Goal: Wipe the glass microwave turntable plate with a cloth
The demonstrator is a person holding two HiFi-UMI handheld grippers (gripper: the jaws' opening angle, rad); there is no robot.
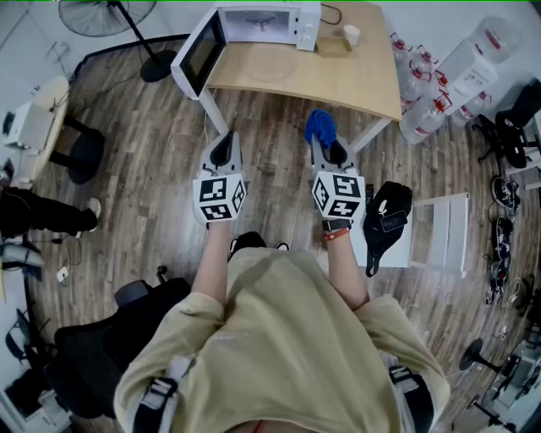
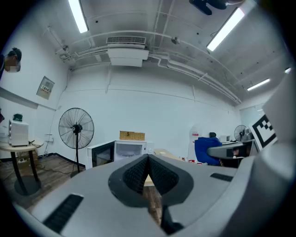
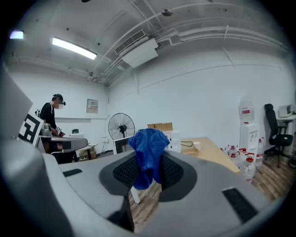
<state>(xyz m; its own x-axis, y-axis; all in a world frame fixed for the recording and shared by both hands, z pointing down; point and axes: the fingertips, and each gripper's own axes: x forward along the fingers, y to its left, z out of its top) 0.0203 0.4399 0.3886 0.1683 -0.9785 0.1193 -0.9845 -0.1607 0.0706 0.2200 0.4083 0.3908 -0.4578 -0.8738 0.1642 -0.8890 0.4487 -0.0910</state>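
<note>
Floor: grey-brown wood-plank laminate (image 1: 279, 135); a pale wooden rectangular table (image 1: 355, 80) on white legs stands on it, with a black pedestal fan (image 1: 110, 15) off to its left. Walls plain white (image 2: 162, 111). Ceiling white, with long fluorescent strip lights (image 2: 77, 16) lit and a white ceiling-mounted air-conditioning unit (image 2: 126, 54)

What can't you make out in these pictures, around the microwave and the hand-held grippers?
- Head view: the glass plate is at most a faint ring on the table before the microwave; too faint to confirm.
- Head view: the microwave's inside is washed out by glare.
- Head view: the cup is too small to show contents.
- Gripper views: the left hand-held gripper and right hand-held gripper block the table before the microwave.
</note>
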